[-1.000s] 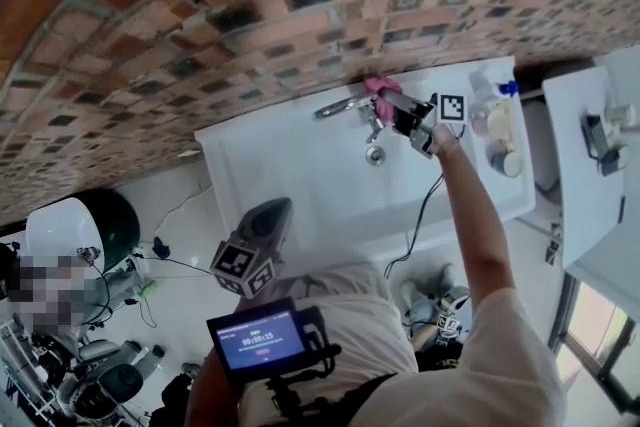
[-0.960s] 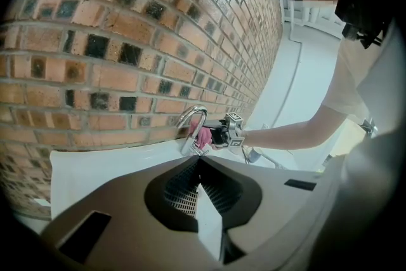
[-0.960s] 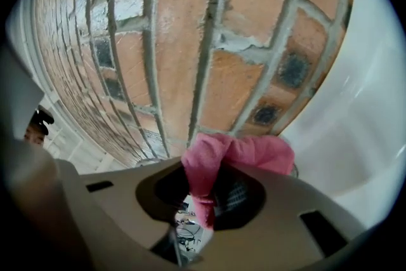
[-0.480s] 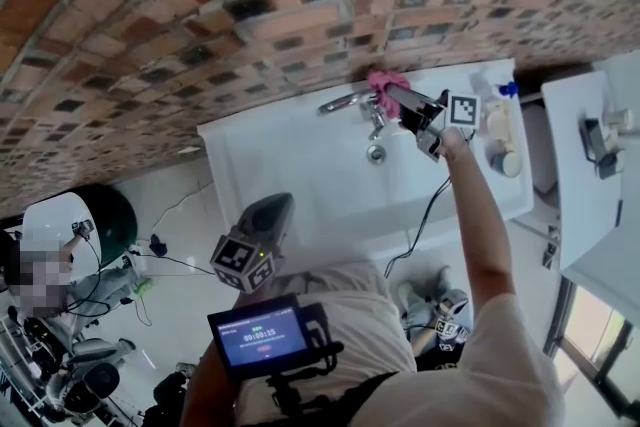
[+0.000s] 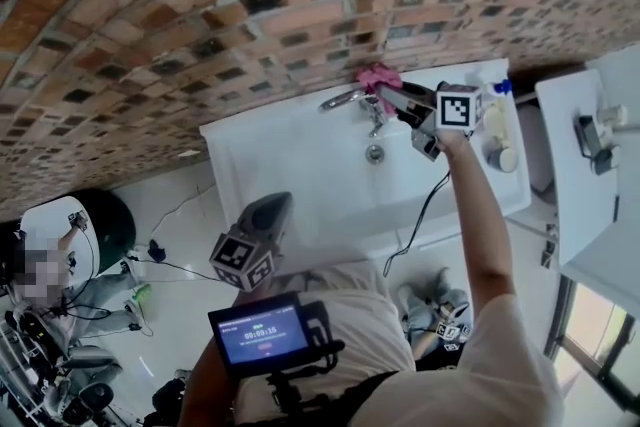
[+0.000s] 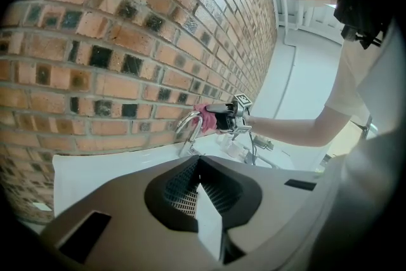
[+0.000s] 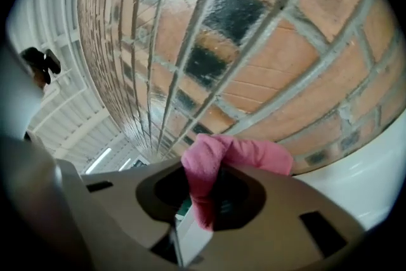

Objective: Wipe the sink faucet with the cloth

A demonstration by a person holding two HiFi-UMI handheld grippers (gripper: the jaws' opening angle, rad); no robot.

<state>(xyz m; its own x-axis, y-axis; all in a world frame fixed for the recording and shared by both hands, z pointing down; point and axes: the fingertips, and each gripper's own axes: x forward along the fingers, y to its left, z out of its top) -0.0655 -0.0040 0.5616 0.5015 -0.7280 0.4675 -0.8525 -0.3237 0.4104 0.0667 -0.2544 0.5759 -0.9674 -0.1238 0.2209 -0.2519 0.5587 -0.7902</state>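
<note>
Right arm outstretched, right tongs [image 5: 390, 96] clamped on pink cloth [image 5: 378, 75]; left tongs [image 5: 272, 213] low, jaws together.

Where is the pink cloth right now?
In the head view the pink cloth is pinched in the right gripper, at the back of the white sink, right beside the faucet and just below the brick wall.

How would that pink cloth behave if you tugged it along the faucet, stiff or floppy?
Probably floppy: the pink cloth folds and droops where the right gripper pinches it. Likely light, since that one pinch holds the whole bunch. It should mould around the faucet rather than skid; its dampness cannot be told.
</note>
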